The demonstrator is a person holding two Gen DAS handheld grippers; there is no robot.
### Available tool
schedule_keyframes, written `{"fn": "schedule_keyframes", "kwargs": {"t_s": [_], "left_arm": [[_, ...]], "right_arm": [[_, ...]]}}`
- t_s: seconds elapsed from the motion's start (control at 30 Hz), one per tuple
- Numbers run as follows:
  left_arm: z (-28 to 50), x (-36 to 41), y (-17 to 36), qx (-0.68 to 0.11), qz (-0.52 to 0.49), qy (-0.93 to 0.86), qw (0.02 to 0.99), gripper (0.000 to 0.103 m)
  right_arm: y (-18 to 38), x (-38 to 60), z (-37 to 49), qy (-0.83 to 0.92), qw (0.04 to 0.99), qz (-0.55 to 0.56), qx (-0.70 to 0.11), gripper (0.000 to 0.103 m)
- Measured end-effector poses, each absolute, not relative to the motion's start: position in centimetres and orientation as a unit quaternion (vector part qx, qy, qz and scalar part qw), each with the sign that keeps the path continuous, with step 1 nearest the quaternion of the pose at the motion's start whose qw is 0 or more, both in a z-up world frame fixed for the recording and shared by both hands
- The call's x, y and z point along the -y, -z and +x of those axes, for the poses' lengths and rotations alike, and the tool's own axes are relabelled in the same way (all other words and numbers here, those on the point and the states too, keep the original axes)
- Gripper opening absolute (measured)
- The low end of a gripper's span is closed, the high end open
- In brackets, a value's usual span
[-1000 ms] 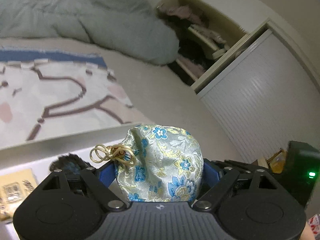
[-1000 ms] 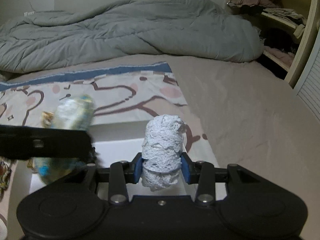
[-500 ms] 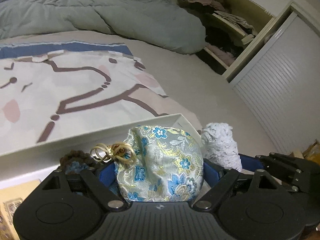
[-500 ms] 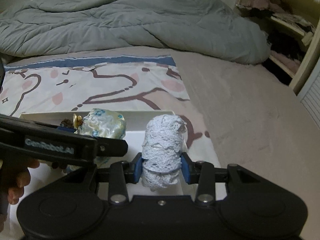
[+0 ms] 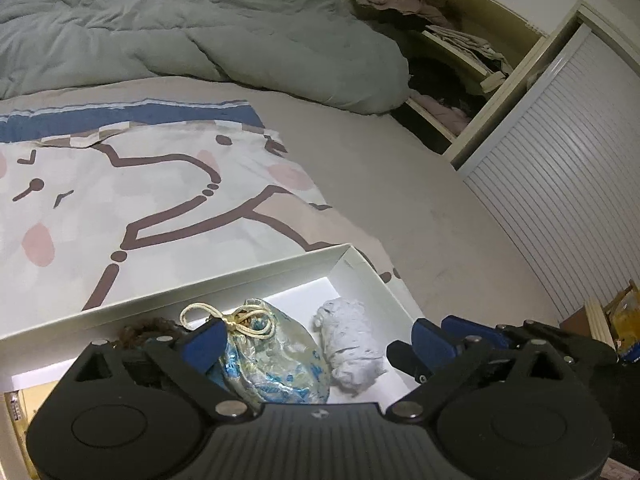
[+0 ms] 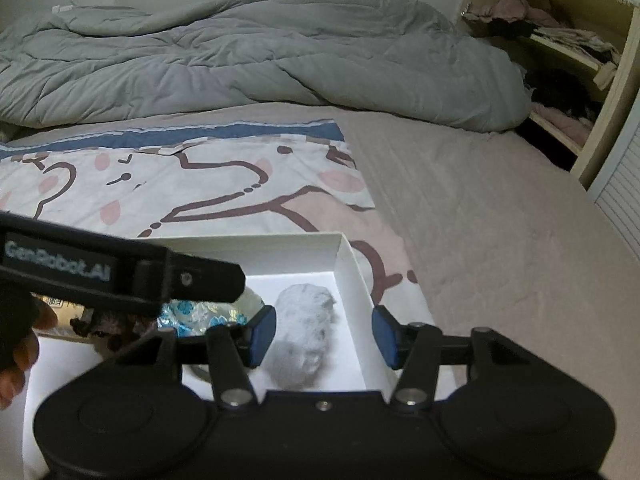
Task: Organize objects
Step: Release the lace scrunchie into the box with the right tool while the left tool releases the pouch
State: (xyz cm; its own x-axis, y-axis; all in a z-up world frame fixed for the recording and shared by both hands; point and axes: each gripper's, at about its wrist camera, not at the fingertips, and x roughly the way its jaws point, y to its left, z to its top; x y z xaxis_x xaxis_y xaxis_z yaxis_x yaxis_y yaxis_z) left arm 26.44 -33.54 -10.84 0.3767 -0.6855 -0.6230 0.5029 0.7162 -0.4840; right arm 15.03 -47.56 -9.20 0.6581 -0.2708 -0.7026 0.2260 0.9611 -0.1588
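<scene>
A white open box (image 5: 240, 280) lies on the bed. In it, side by side, are a blue-and-gold floral brocade pouch (image 5: 276, 360) with a cream drawstring and a white lace roll (image 5: 352, 352). My left gripper (image 5: 316, 342) hovers over the pouch with its jaws opening; the blue pads stand clear of the fabric. My right gripper (image 6: 323, 336) is above the lace roll (image 6: 304, 332), jaws opening, with a gap on both sides of the roll. The pouch (image 6: 200, 314) shows partly under the left gripper's black finger (image 6: 192, 280).
A dark fuzzy item (image 5: 140, 330) lies in the box left of the pouch. A patterned sheet (image 5: 140, 200) and a grey duvet (image 6: 240, 60) cover the bed beyond. Open shelves of clothes (image 5: 440, 60) and a slatted door (image 5: 560, 160) stand at right. A hand (image 6: 16, 336) is at left.
Both grippers have tipped down over the box and let go: the pouch and the lace roll left the pads and now lie in the box.
</scene>
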Motion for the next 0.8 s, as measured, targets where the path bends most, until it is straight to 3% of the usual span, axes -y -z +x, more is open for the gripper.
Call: {"fn": "schedule_keyframes", "kwargs": {"t_s": [0.37, 0.8], "left_arm": [[24.4, 31.9, 8.6, -0.417, -0.077, 0.343, 0.838, 0.098], [21.5, 27.1, 4.9, -0.391, -0.047, 0.291, 0.872, 0.098]], "right_arm": [[7.9, 47.8, 13.1, 0.130, 0.914, 0.005, -0.385, 0.054], [4.8, 46.6, 10.3, 0.119, 0.925, 0.042, -0.360, 0.067]]}}
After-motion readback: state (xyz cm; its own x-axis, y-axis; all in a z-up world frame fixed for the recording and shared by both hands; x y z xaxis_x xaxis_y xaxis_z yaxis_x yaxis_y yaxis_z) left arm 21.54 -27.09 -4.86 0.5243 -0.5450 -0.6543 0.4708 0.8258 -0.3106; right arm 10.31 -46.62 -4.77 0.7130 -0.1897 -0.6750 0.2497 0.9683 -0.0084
